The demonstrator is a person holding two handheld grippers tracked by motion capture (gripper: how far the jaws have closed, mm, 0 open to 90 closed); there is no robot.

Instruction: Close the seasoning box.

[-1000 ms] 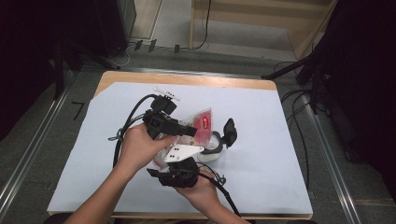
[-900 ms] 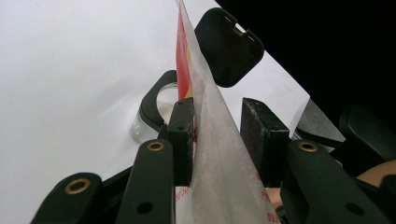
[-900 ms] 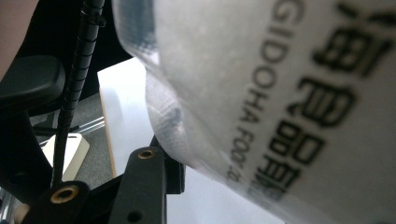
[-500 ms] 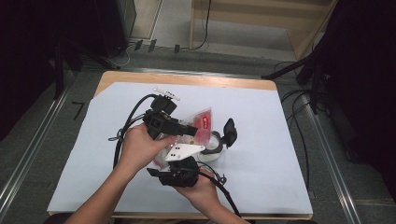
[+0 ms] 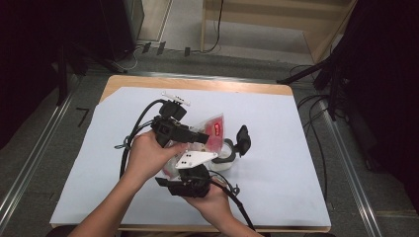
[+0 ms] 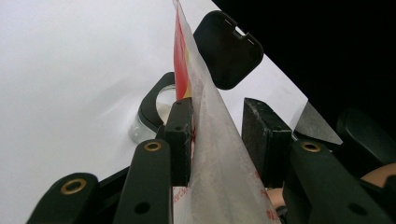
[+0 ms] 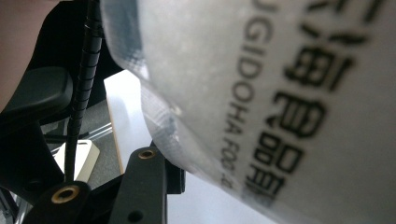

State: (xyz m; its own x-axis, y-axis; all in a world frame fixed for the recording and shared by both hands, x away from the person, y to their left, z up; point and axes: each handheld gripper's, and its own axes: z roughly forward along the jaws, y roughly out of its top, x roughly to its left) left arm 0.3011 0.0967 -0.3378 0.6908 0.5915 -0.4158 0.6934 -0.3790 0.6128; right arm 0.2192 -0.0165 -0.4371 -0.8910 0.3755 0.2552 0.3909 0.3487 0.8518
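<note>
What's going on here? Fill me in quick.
A person at a table holds a clear plastic bag with red print between two handheld grippers. The left gripper has the bag between its jaws; the right gripper sits under its lower end. Just beyond, a small jar stands with its black lid flipped open.

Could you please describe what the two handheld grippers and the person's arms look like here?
Both grippers are black. The left gripper trails a thick black cable and carries a small white bar on top; its jaws show brass-coloured rivets and flat, square pads. The right gripper bears a pale three-cornered plate dotted with small holes and trails a black cable. The forearms are bare, without sleeves.
</note>
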